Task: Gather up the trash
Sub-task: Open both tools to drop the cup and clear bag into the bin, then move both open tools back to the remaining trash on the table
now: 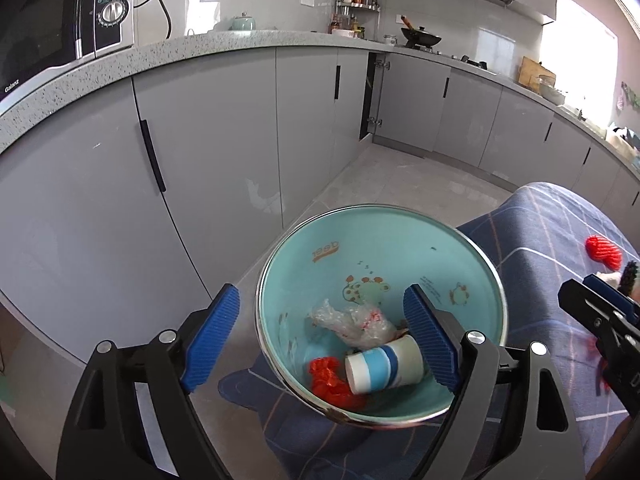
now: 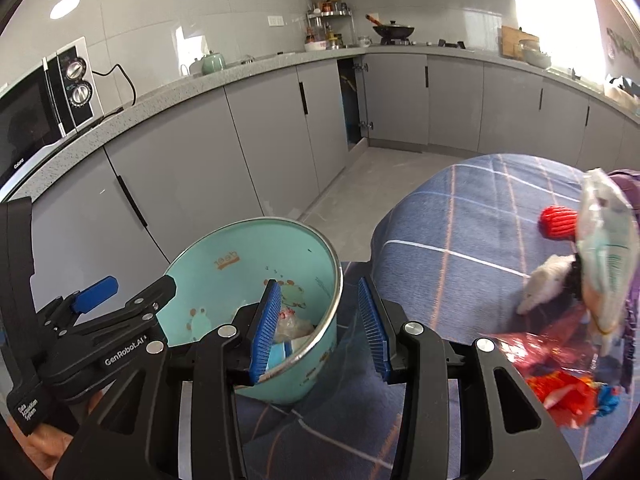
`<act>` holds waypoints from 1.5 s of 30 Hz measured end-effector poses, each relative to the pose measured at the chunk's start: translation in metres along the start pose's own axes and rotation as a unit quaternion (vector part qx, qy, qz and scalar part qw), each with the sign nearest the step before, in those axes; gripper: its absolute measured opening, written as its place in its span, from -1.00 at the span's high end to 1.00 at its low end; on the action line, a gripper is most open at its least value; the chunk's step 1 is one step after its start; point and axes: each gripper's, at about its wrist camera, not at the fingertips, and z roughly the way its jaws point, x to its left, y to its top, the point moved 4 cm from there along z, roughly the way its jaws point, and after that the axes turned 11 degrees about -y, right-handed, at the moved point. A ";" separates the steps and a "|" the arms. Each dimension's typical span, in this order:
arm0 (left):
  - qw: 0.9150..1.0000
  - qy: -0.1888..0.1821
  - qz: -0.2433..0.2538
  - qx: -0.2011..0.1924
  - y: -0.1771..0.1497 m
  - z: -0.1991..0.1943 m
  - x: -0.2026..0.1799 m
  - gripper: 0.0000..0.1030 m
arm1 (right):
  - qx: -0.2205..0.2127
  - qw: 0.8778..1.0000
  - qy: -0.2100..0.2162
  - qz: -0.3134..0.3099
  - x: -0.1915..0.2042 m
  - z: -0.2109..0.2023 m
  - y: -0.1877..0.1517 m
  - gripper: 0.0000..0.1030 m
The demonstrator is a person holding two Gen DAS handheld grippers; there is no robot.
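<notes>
Left tongs (image 1: 320, 336) spread wide over the bin (image 1: 472, 248), empty. Right tongs (image 2: 320, 330) part-open, empty, beside the bin's rim. Remaining trash, wrappers (image 2: 560, 392) and red wad (image 2: 558, 222), lies on the tabletop (image 2: 460, 220) to the right; right hand nearer.

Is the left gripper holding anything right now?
No, the left gripper stands wide open over the teal bin, with nothing between its pads.

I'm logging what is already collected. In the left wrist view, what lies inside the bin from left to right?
Red mesh scrap → clear crumpled plastic → white and blue paper cup, all inside the teal bin.
</notes>
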 end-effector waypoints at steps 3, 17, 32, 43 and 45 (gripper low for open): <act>1.000 -0.006 0.007 -0.004 0.000 -0.008 -0.009 -0.62 | -0.005 1.000 -0.006 0.005 -0.008 -0.010 -0.004 0.20; 0.998 -0.020 0.055 -0.013 0.001 -0.035 -0.051 -0.62 | -0.026 0.999 -0.028 0.038 -0.049 -0.051 -0.011 0.20; 0.995 -0.055 0.084 -0.021 -0.004 -0.056 -0.097 -0.64 | -0.045 0.994 -0.059 0.076 -0.103 -0.090 -0.025 0.20; 0.987 -0.102 0.123 -0.008 -0.023 -0.058 -0.144 -0.64 | -0.037 0.986 -0.120 0.113 -0.169 -0.110 -0.059 0.20; 0.985 -0.116 0.126 -0.002 -0.028 -0.058 -0.154 -0.64 | -0.032 0.983 -0.132 0.124 -0.184 -0.113 -0.067 0.20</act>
